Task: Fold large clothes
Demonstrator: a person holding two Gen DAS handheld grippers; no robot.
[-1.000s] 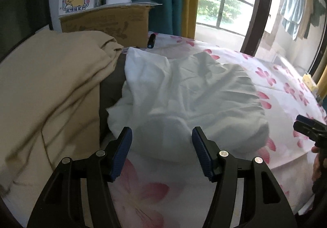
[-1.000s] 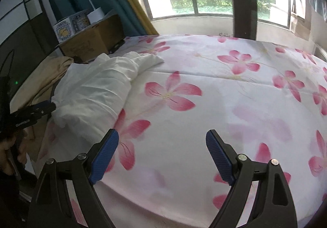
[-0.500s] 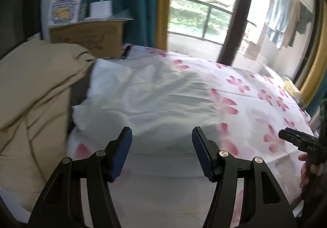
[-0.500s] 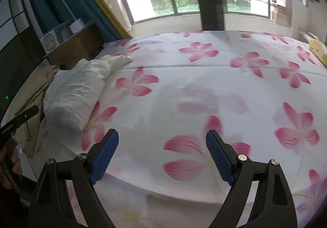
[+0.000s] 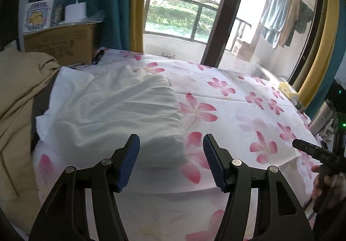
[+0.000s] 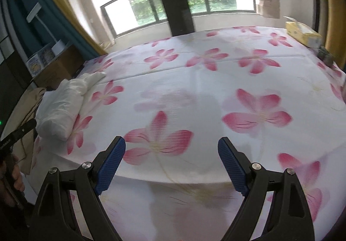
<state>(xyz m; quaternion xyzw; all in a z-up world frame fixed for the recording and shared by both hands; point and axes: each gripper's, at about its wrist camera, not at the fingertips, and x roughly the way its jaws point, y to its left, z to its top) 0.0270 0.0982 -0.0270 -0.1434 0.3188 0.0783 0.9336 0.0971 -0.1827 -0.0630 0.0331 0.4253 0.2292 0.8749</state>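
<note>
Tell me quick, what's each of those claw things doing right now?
Left gripper: open, holding nothing, facing the white garment.
Right gripper: open, holding nothing, over the flowered sheet.

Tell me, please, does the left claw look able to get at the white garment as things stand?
Probably yes. The left claw is open and points at the near end of the white garment, which lies in a heap on the floral sheet. Nothing shows between them.
</note>
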